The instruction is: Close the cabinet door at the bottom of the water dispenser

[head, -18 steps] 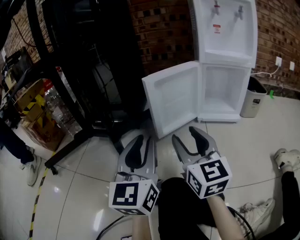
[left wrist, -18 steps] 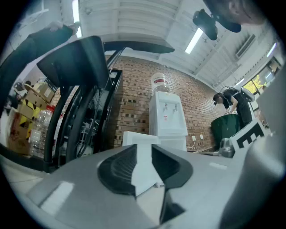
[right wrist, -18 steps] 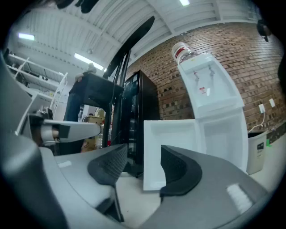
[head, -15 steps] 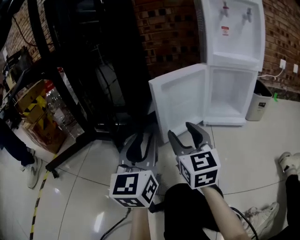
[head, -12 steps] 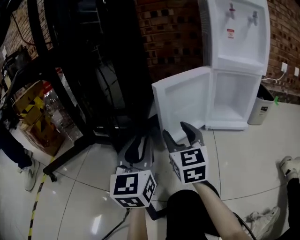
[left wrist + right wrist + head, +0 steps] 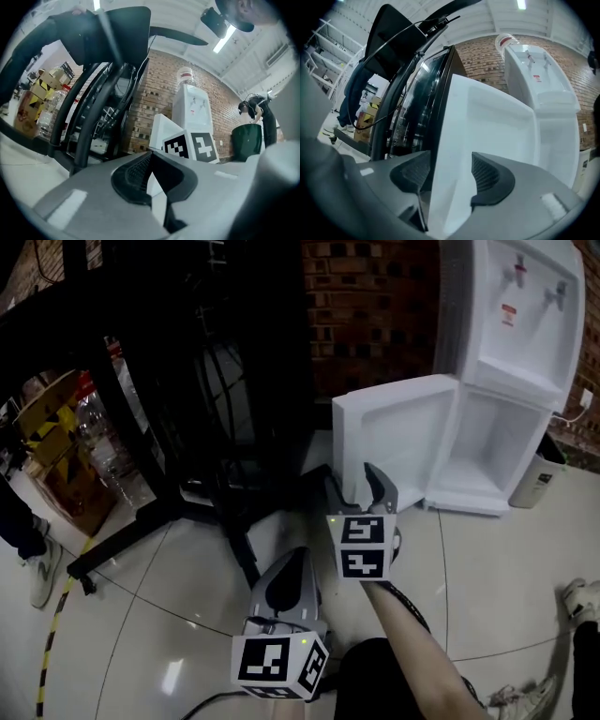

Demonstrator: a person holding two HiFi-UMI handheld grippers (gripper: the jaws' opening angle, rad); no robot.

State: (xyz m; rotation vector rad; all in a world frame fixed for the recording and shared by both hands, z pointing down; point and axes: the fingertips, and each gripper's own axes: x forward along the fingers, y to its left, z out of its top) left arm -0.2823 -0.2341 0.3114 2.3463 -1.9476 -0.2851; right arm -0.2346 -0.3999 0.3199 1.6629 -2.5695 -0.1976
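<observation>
The white water dispenser stands at the upper right against a brick wall. Its bottom cabinet door hangs swung open to the left, with the empty cabinet beside it. My right gripper is open at the door's free edge. In the right gripper view the door runs between the jaws of that gripper, its edge close to the left pad, with a gap to the right pad. My left gripper hangs lower over the floor, shut and empty, and looks toward the dispenser.
A black metal rack fills the left and middle, its foot reaching the floor near the door. Taped cardboard boxes and water bottles sit behind it. A white bin stands right of the dispenser. People's shoes lie at both edges.
My right gripper has reached forward from beside the left one to the door's free edge, which now sits between its jaws. The left gripper has stayed low and shut.
</observation>
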